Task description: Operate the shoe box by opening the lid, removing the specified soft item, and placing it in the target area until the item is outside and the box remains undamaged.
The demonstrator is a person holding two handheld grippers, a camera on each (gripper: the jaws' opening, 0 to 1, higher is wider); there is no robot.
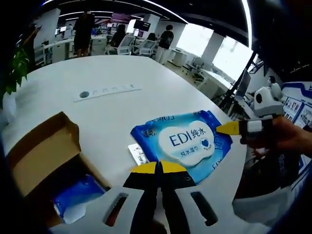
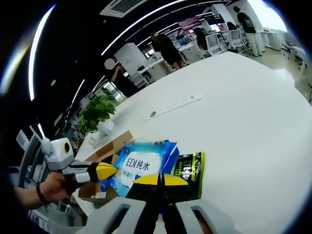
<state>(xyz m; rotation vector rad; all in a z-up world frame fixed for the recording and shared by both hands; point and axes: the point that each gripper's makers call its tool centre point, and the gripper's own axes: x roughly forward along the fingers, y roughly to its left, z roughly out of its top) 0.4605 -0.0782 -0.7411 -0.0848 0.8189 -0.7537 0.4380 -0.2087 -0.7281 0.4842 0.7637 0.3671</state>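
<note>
Yellow-tipped left gripper [image 1: 158, 167] is sitting closed beside the soft blue plastic wipes pack [image 1: 183, 142] (likely light, floppy); right gripper [image 2: 159, 179] likewise closed; pinching an edge seems wisest.

1. The shoe box [image 1: 46, 158] runs off the lower left of the left gripper view; its far wall and base are hidden.
2. A blue pack [image 1: 78, 197] inside it is half buried under the flap and the gripper body.
3. The green-and-black packet [image 2: 189, 168] in the right gripper view lies partly beneath the wet-wipes pack [image 2: 141, 165]; its print is too small to read.
4. A small white item [image 1: 137, 153] peeks from under the wipes, possibly a card.
</note>
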